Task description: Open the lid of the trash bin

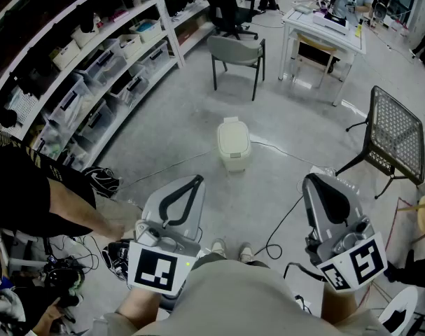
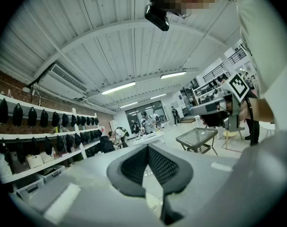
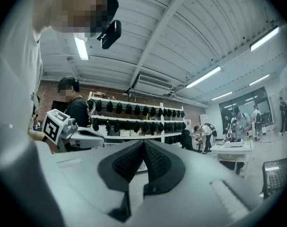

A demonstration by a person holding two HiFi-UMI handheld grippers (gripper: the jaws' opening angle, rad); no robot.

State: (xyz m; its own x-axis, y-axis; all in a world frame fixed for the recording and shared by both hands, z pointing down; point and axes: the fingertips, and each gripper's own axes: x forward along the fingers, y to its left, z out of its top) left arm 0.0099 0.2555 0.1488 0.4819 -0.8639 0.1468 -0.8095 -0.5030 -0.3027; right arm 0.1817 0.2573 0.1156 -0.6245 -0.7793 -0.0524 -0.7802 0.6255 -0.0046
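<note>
Though only head view shows the trash bin (image 1: 233, 143), left gripper (image 2: 147, 147), right gripper (image 3: 143, 143), fingers pressed together.

Grey chair (image 1: 237, 50) near white table (image 1: 326, 28); black mesh chair (image 1: 396, 127) well apart; shelves (image 1: 93, 61) hold storage bins (image 1: 103, 67).

Right gripper (image 3: 143, 144) with fingers (image 3: 126, 162) pressed together at the tips — left gripper (image 3: 86, 137) close alongside, long shelf (image 3: 134, 120) of dark rounded items behind, ceiling lights (image 3: 204, 77) overhead.
</note>
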